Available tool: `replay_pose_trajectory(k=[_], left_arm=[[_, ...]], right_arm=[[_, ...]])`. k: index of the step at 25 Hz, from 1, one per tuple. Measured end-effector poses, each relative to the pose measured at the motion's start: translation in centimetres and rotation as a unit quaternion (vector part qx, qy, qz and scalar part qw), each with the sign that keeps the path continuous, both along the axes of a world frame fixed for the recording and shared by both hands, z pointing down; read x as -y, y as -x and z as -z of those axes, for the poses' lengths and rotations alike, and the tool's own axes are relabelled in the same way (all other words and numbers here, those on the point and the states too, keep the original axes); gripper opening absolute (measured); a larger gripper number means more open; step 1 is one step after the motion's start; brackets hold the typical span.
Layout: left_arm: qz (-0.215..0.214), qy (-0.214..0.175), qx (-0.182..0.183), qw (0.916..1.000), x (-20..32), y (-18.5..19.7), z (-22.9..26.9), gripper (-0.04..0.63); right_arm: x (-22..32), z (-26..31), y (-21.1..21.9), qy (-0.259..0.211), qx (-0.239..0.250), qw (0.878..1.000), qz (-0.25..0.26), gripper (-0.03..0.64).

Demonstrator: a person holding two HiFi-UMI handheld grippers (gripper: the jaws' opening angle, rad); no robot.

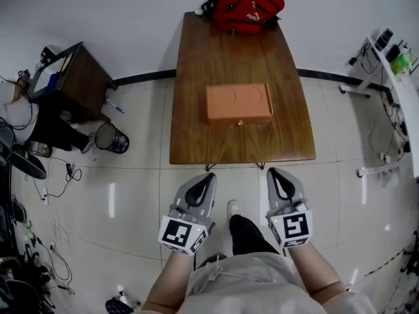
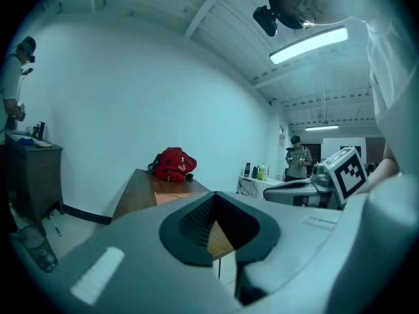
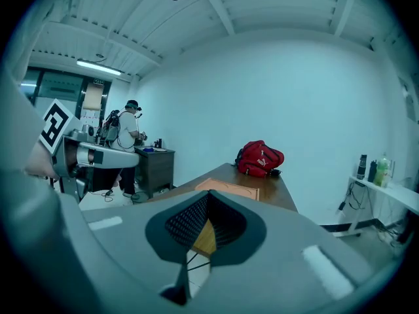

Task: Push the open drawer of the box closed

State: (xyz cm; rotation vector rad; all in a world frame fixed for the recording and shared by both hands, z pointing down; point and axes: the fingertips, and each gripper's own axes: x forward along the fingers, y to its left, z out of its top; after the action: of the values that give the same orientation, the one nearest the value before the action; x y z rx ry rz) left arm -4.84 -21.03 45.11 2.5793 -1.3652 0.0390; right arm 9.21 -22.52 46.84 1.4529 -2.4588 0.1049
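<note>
Head view first: we look steeply down on a long wooden surface point(image 1: 196, 110) with an orange box point(image 1: 239, 102) lying near its middle, the side with a small knob point(image 1: 240, 122) turned toward us. We cannot tell from here how far the drawer stands out. A red backpack point(image 1: 245, 5) sits at the far end, well apart from the box. Both tools hang over the tiled floor point(image 1: 131, 195), short of the near edge of the surface. The left hand-held gripper point(image 1: 209, 175) and the right hand-held gripper point(image 1: 272, 171) are side by side, and neither touches the box.

Left gripper view: the jaws of the left hand-held gripper point(image 2: 214, 195) are pressed together at the tips and nothing is between them. Only the edge of the surface shows through the gap behind the tips. Beyond them the box lies flat, with the backpack farther back against the white wall point(image 2: 131, 97).

Right gripper view: the right hand-held gripper point(image 3: 208, 193) is likewise pressed together and empty. The box and backpack lie ahead on the surface, and a dark cabinet point(image 3: 155, 165) stands at the left.
</note>
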Motion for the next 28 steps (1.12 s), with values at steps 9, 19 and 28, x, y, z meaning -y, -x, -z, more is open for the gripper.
replay_pose_trajectory(k=[9, 19, 28], left_arm=[[-0.014, -0.066, 0.028, 0.9974, -14.8, 3.4, 3.3, 0.006], [-0.029, -0.068, 0.016, 0.9971, -27.4, 7.0, 3.6, 0.006], [-0.013, -0.067, -0.003, 0.9976, -32.8, 8.2, 3.7, 0.006]], right_arm=[[-15.0, 2.5, 2.4, -0.034, -0.004, 0.999, -0.020, 0.003], [-28.3, 3.6, 5.1, -0.048, -0.019, 0.998, -0.046, 0.003], [-33.6, 3.9, 6.5, -0.039, -0.015, 0.998, -0.039, 0.003]])
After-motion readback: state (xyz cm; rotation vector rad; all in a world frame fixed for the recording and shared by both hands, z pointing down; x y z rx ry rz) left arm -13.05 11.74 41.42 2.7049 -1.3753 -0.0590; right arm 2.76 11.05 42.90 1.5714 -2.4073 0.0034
